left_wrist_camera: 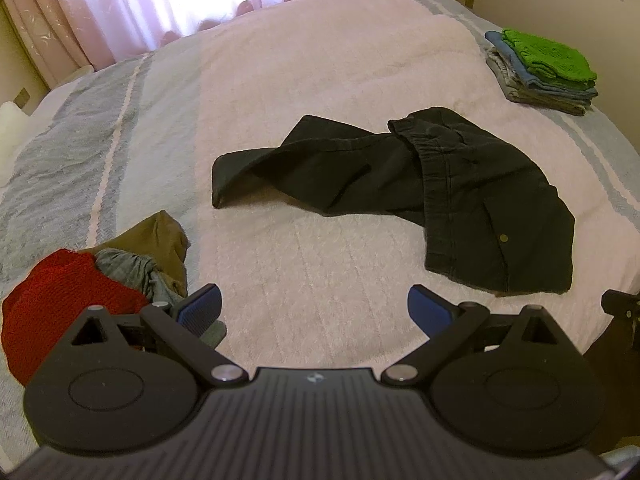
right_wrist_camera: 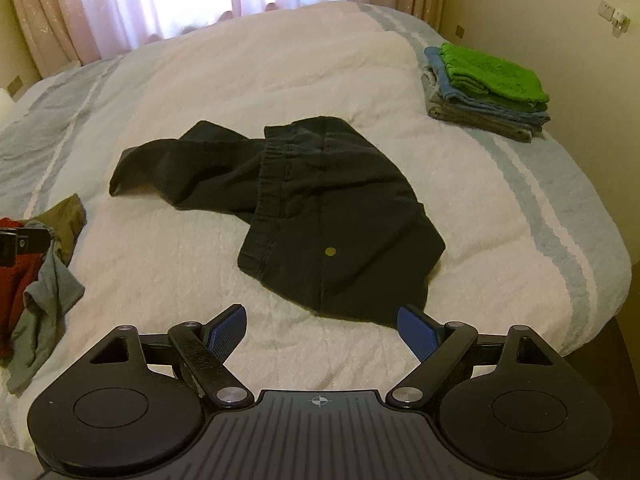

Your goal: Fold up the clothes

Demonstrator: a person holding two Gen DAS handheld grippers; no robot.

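Blue ribbed pads line both grippers; the left gripper [left_wrist_camera: 314,308] fills the bottom of its frame with jaws spread wide and nothing between them, and the right gripper [right_wrist_camera: 322,326] sits likewise at the bottom of its own view, also spread and empty, its right pad just short of the hem of the dark trousers [right_wrist_camera: 304,200]; both hang above a fluffy white blanket [left_wrist_camera: 304,280]. At lower left of the left view lies a loose heap of unfolded clothes [left_wrist_camera: 96,280], red knit, grey and olive pieces tangled together. Mid-frame, the dark trousers [left_wrist_camera: 420,192] lie crumpled on the blanket, waistband turned over, a small brass button showing, one leg twisted toward the left. Farther back, upper right, a folded stack [left_wrist_camera: 540,72] topped with green sits near the bed's edge; pink curtains [left_wrist_camera: 160,0] close the top of the frame.
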